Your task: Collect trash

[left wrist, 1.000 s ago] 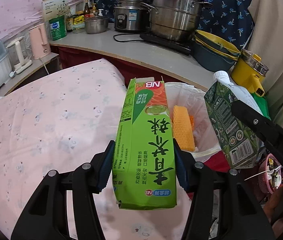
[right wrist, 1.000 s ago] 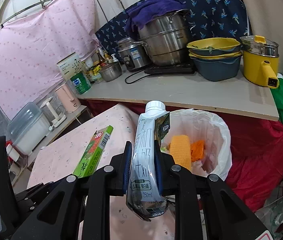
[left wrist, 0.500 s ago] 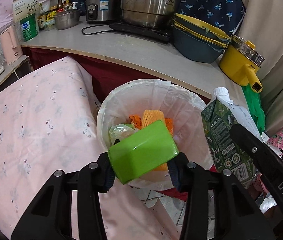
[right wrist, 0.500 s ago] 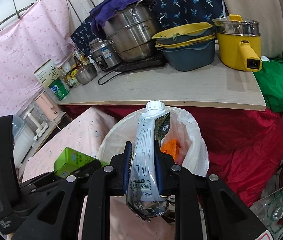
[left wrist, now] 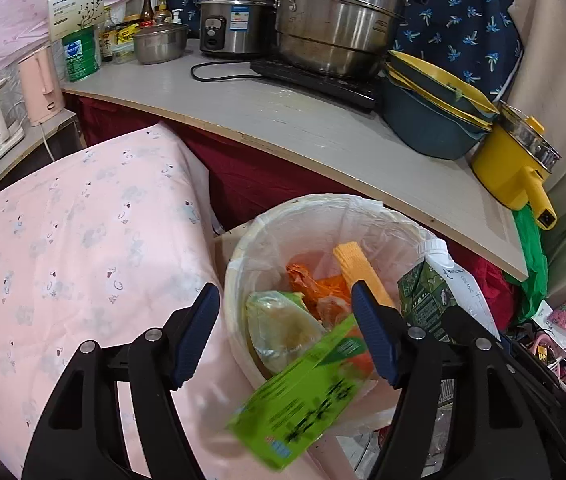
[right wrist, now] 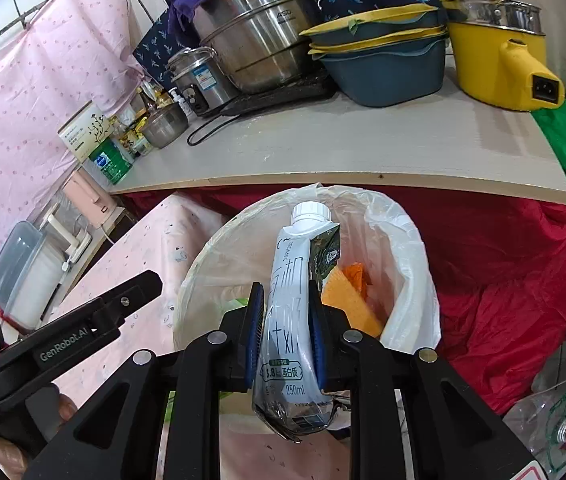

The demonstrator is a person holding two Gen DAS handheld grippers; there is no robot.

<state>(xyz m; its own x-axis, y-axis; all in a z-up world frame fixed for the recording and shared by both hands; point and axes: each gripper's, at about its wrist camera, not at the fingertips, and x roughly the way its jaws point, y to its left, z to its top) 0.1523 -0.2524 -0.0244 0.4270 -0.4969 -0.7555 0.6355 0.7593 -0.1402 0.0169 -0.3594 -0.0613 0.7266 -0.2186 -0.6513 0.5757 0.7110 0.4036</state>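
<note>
A white-lined trash bin stands below the counter and holds orange trash and a clear bag. My left gripper is open above its near rim. A green tea box is blurred, loose below the jaws, over the bin's near edge. My right gripper is shut on a crushed milk carton with a white cap, held upright over the bin. The carton also shows at the right in the left wrist view.
A pink cloth-covered table lies left of the bin. The grey counter behind carries steel pots, stacked blue and yellow basins and a yellow kettle. Red cloth hangs right of the bin.
My left gripper opened and let go of the green box, which is dropping at the bin's near edge. The right gripper with the carton moved closer over the bin.
</note>
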